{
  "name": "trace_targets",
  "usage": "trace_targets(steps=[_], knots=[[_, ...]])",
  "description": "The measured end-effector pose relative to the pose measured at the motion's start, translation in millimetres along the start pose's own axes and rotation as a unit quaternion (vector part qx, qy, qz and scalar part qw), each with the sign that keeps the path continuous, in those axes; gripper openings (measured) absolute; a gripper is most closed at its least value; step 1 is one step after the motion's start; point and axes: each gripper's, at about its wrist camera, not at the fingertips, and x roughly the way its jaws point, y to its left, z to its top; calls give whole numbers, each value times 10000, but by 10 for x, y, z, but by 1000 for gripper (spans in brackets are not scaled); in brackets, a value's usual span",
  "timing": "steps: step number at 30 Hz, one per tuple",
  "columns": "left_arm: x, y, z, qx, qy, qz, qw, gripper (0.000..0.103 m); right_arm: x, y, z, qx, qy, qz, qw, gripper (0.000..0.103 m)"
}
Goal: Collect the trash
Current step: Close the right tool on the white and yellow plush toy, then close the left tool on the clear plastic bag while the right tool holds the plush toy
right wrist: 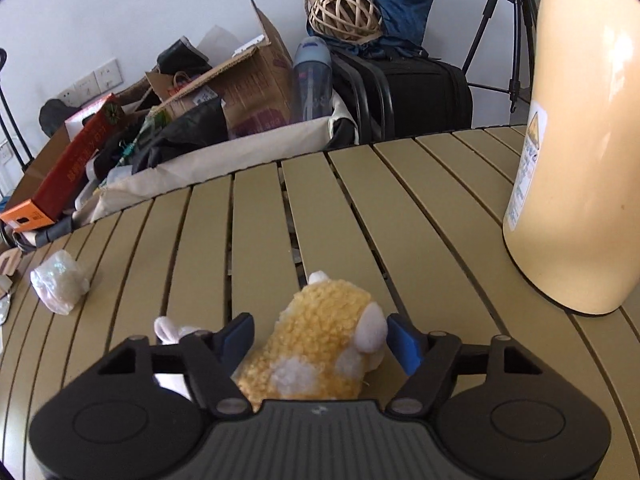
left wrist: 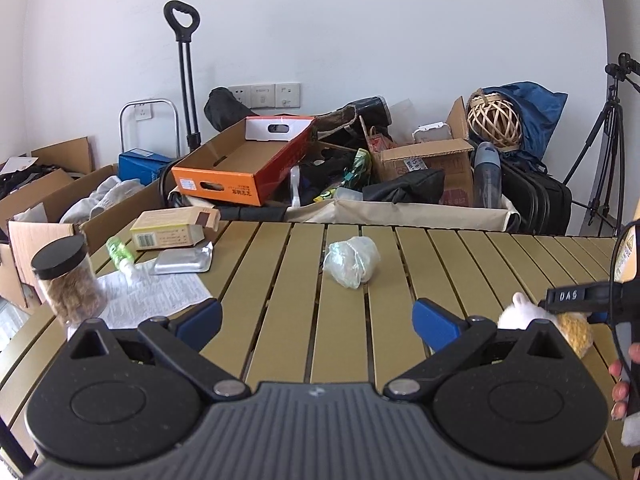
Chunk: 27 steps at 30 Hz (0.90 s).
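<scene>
We've got a slatted olive counter (left wrist: 280, 280) with a crumpled plastic wad (left wrist: 351, 262), a printed sheet (left wrist: 160, 296), a foil pack (left wrist: 184, 261), a small carton (left wrist: 172, 229), a black-lidded jar (left wrist: 66, 280), a yellow plush toy (right wrist: 320, 344) and a cream canister (right wrist: 576, 160).

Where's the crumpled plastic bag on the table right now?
The crumpled plastic bag lies near the middle of the slatted table in the left wrist view, right of the foil pouch; in the right wrist view it sits far left.
</scene>
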Motion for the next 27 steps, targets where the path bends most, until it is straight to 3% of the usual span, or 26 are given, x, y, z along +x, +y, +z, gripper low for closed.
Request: trace_targets(steps=[6, 11, 20, 27], knots=[[147, -86, 62, 97, 3, -89, 9999, 103, 10, 14, -27, -161, -148, 31, 9998, 60], [386, -152, 103, 237, 149, -157, 9995, 103, -17, -67, 16, 28, -139, 331, 9994, 52], [997, -89, 330, 20, 358, -100, 9993, 103, -73, -351, 270, 620, -448, 687, 9947, 50], [1580, -250, 430, 138, 637, 12, 9979, 103, 4, -387, 478, 541, -635, 655, 9944, 50]])
